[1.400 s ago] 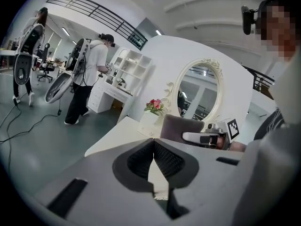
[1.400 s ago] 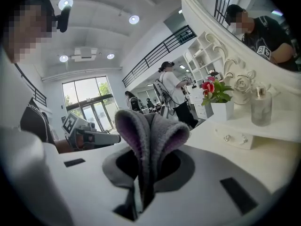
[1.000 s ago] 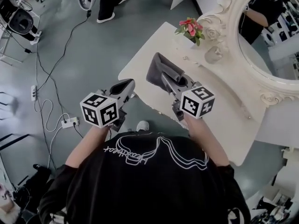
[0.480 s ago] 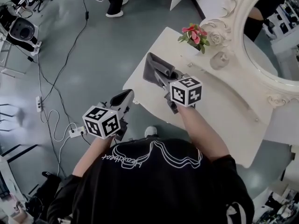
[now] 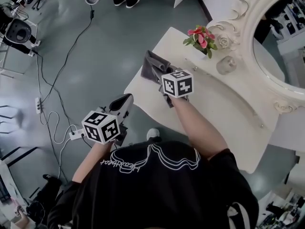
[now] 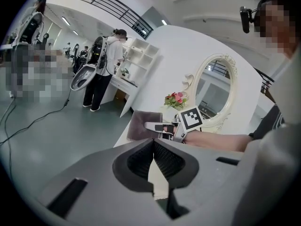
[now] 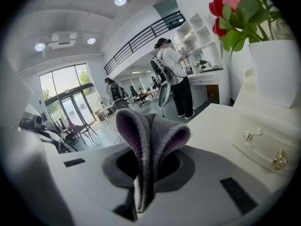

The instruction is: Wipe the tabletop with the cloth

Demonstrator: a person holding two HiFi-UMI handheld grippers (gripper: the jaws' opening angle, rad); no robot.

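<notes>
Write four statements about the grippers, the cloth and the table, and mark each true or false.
1. The right gripper has its jaws shut on the grey cloth. True.
2. The left gripper holds a second cloth. False: its jaws are together with nothing between them.
3. The left gripper rests on the table. False: it is held beside the table's edge, over the floor.
4. The flowers stand on the table near the mirror. True.

Cloth (image 5: 153, 67): grey, purplish inside folds. Table (image 5: 224, 109): cream. Flowers (image 5: 200, 35), upper right: pink-red, green leaves. Left cube (image 5: 101, 126), right cube (image 5: 177, 84): black squares on white. Shirt (image 5: 157, 194): black, white line print. Floor (image 5: 95, 61): grey.
</notes>
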